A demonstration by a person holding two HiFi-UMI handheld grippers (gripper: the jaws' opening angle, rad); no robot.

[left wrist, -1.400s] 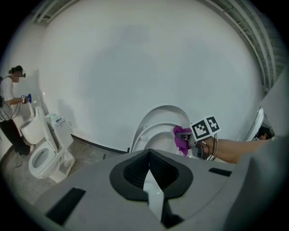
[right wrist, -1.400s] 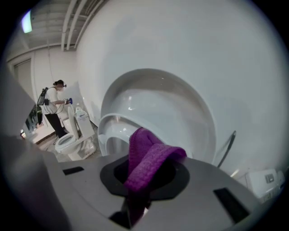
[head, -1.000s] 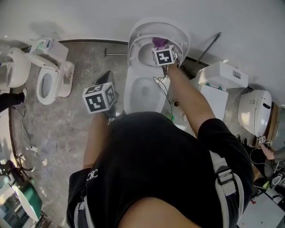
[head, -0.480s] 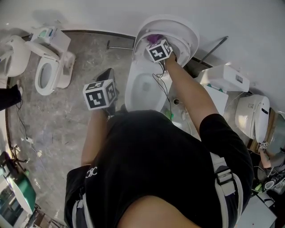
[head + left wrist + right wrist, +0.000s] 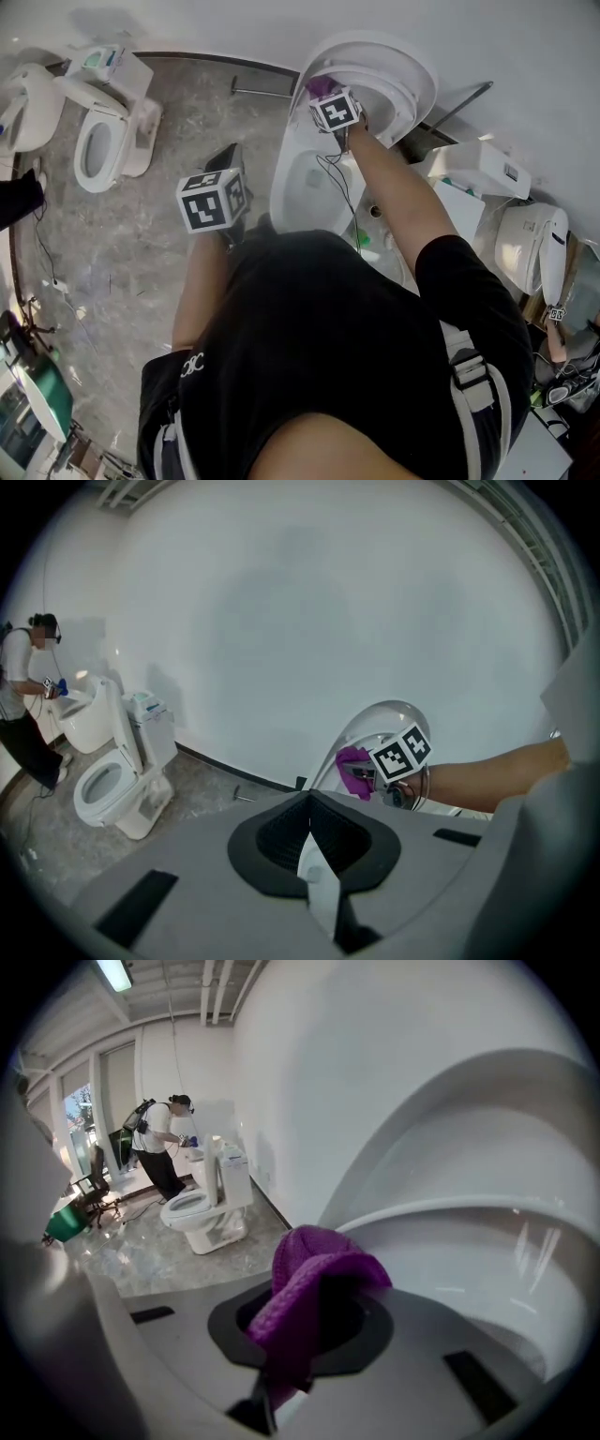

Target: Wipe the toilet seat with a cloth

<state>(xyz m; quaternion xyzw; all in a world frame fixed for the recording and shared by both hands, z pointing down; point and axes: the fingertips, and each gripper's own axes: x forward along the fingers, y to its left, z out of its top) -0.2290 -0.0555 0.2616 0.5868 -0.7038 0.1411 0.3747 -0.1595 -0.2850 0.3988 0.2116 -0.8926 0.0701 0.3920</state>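
The right gripper (image 5: 328, 97), fingers pinching the purple cloth (image 5: 322, 86), has slid to the raised toilet seat's (image 5: 392, 92) left rim; wiping appears under way. The left gripper's (image 5: 307, 832) fingers are pressed together, empty.

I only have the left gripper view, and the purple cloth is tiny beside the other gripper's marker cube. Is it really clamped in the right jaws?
Observer: Yes. The right gripper view shows the purple cloth pinched in the right gripper, bunched over its jaws.
Operator: Where on the toilet is it?
Observer: The head view puts it at the raised toilet seat, on the seat's left edge as pictured. I cannot confirm contact.
Operator: And my left gripper?
Observer: In the head view the left gripper hangs over the floor, left of the bowl and apart from it.
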